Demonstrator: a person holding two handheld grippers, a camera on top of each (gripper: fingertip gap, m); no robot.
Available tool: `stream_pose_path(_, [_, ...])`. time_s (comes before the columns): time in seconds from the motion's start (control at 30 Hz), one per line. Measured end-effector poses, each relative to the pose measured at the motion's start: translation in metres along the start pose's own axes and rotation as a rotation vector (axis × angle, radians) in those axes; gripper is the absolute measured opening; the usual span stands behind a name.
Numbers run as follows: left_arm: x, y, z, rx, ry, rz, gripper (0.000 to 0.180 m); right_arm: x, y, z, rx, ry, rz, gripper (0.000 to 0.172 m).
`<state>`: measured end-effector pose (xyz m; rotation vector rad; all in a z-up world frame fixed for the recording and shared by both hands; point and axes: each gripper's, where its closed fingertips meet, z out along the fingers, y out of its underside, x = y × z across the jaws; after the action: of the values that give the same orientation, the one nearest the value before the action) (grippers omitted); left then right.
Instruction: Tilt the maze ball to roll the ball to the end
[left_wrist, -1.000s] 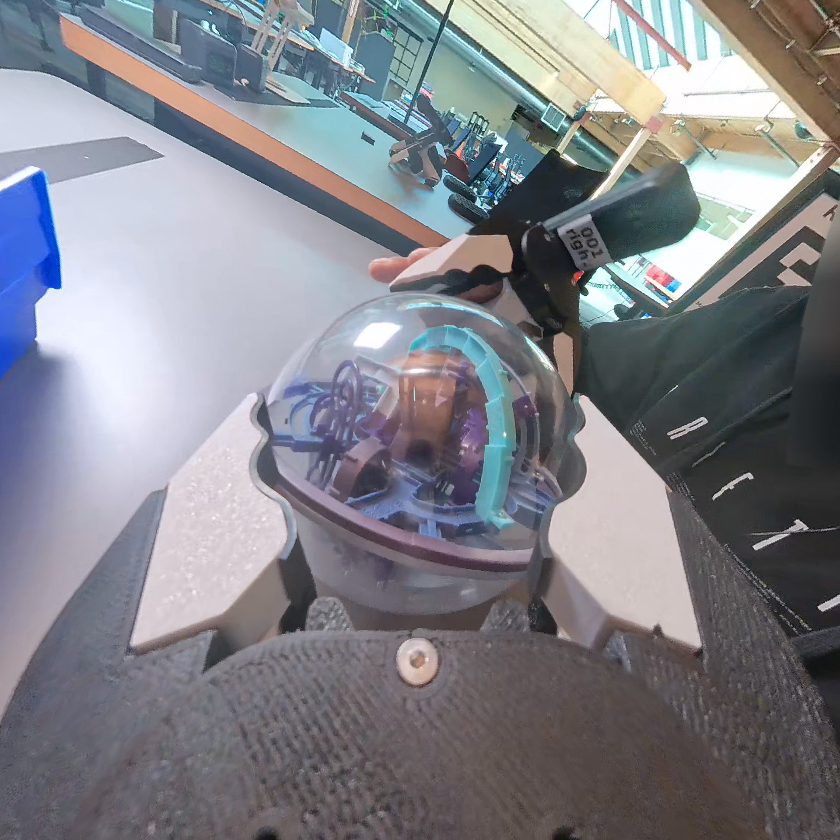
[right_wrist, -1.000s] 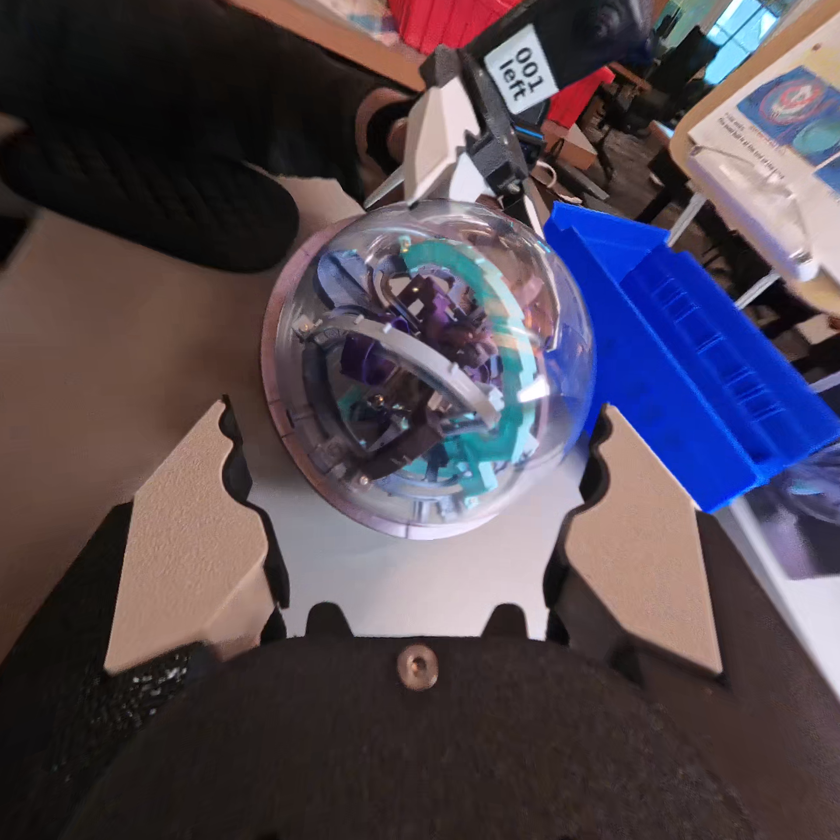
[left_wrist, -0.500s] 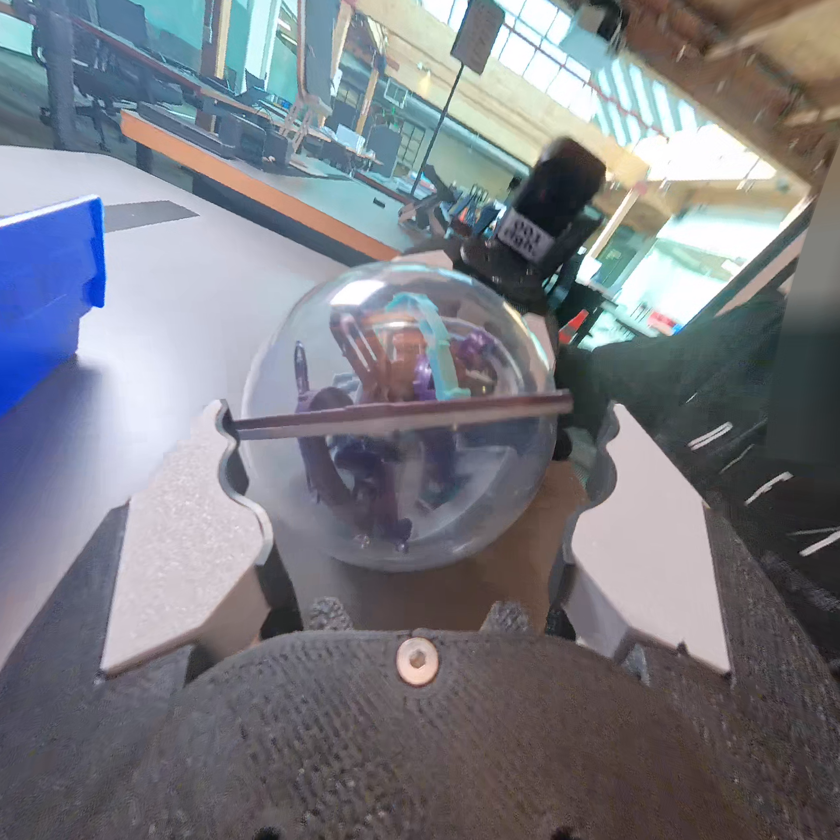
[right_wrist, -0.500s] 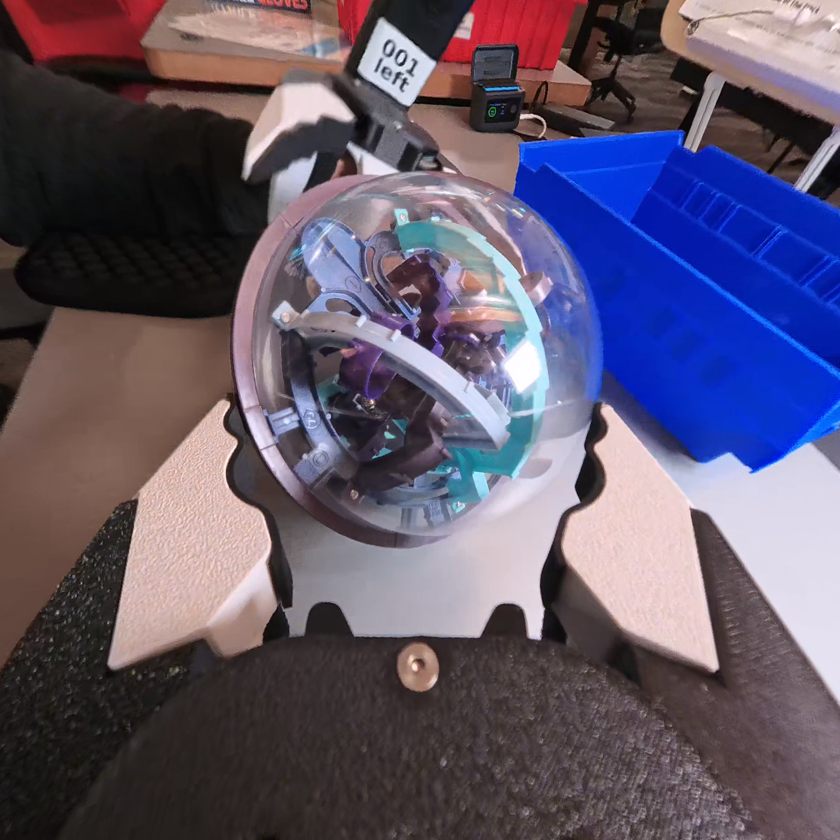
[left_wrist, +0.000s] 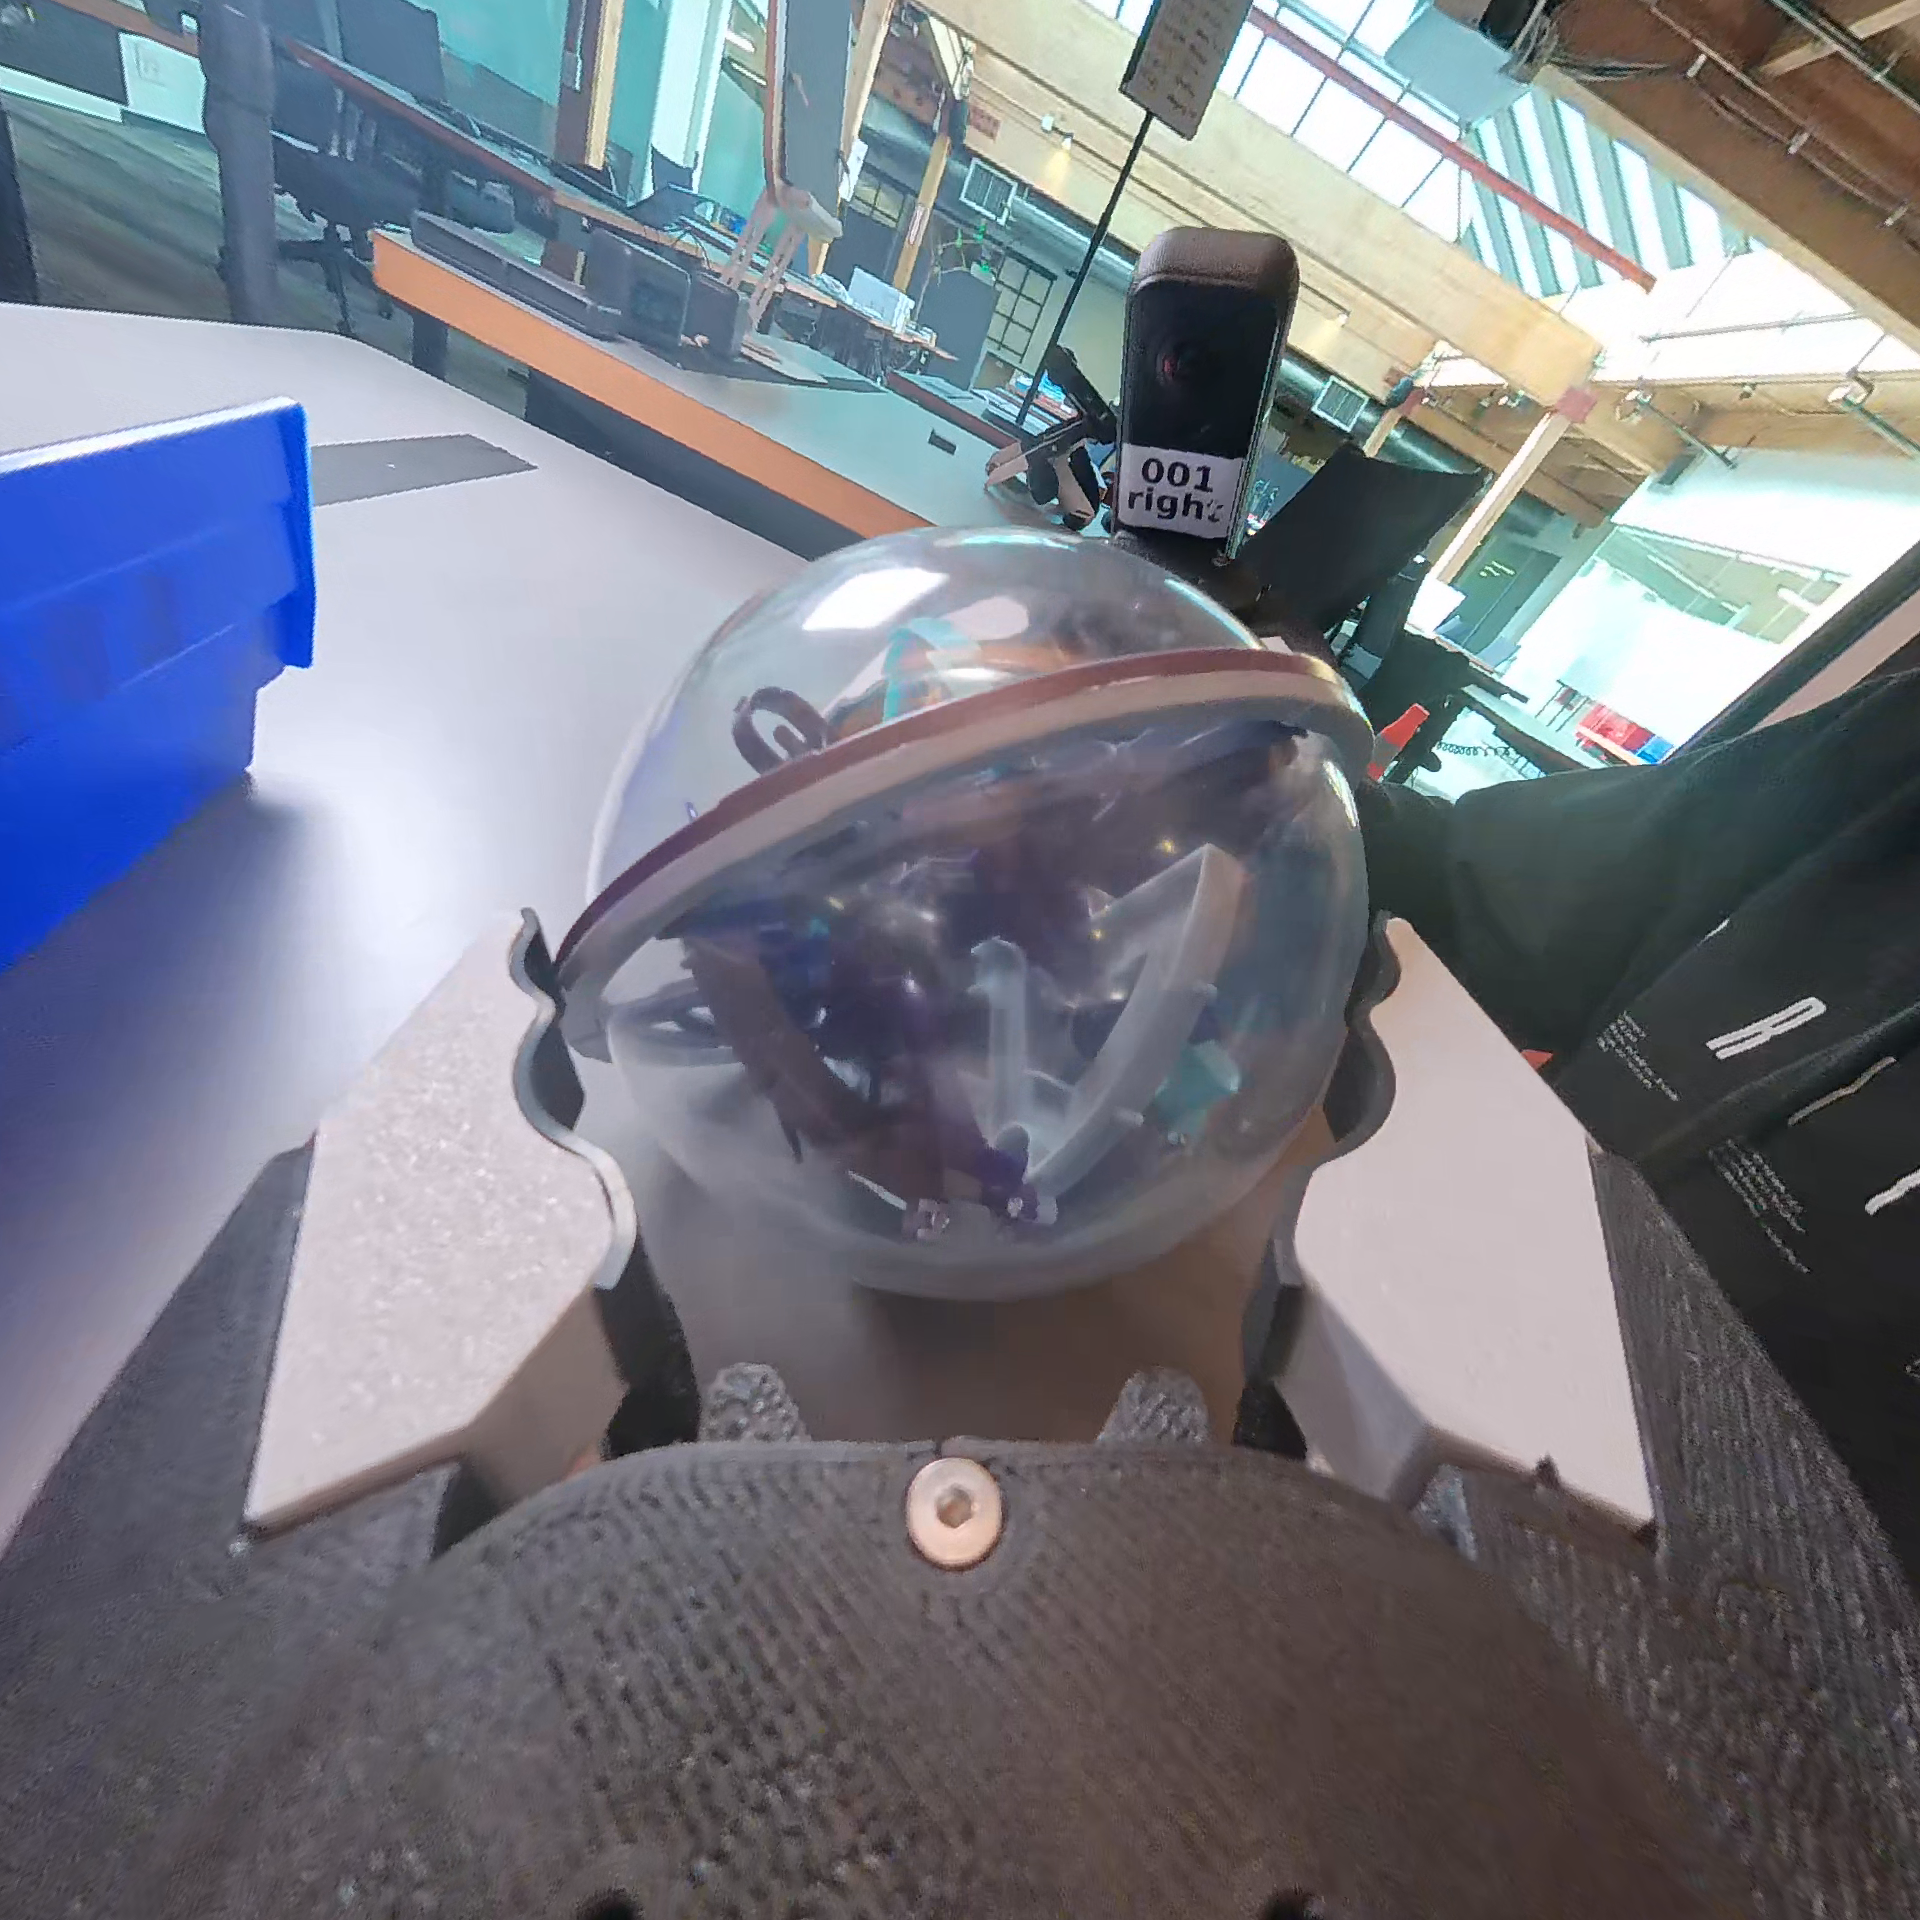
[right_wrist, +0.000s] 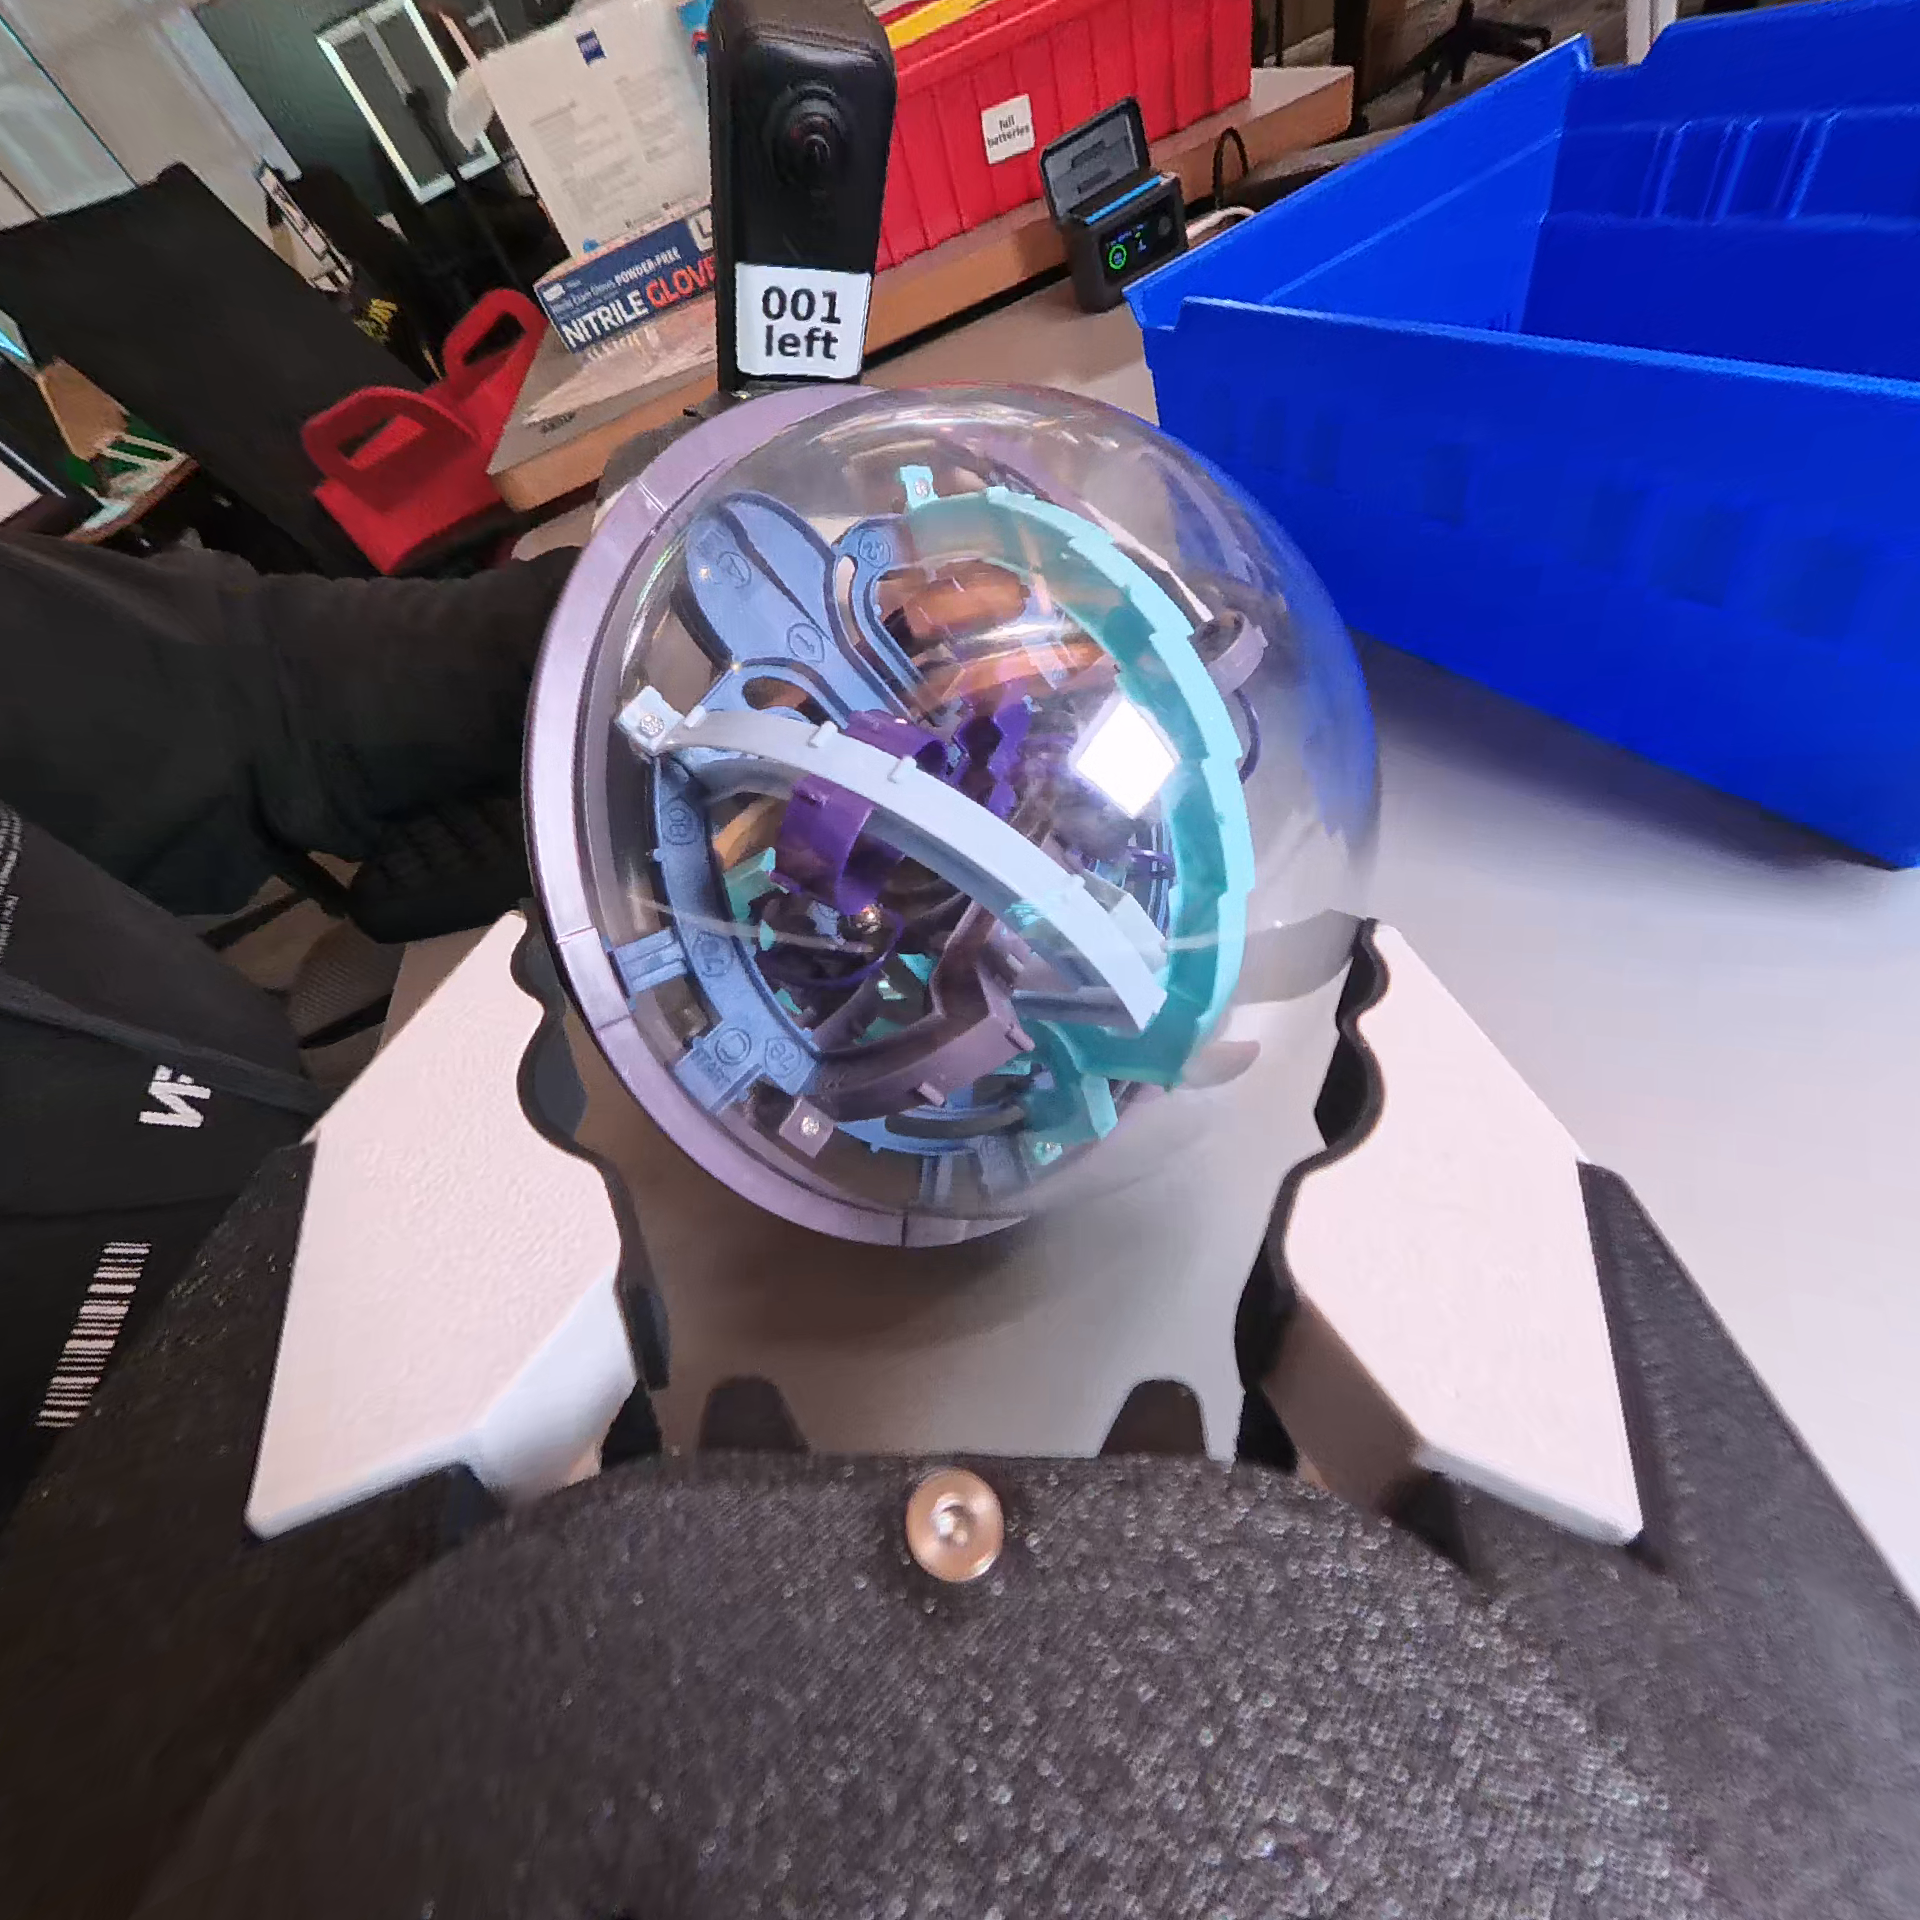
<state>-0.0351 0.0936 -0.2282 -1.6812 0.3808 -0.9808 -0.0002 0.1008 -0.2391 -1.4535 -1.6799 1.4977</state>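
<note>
We clamp the maze ball between both grippers, left gripper facing right gripper, above a pale grey table; blue bin beside, workshop benches beyond

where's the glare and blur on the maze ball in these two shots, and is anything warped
Right wrist view: a bright square glare patch sits on the maze ball, tracks inside mostly sharp, the dome's right edge smeared. Left wrist view: the maze ball is motion-blurred inside, with soft highlights on top. Both views: wide-angle bending at the edges, seen in the blue bin and ceiling beams.
</note>
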Motion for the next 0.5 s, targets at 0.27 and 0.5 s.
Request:
stream_pose_path(0.27, [-0.004,0.002,0.007,-0.026,-0.034,-0.017,0.140,0.012,0.000,-0.022,0.045,0.012,0.037,0.132])
stream_pose_path(0.5, [-0.002,0.001,0.008,-0.020,-0.013,0.119,0.142,0.022,-0.002,-0.029,0.112,-0.065,0.202,0.131])
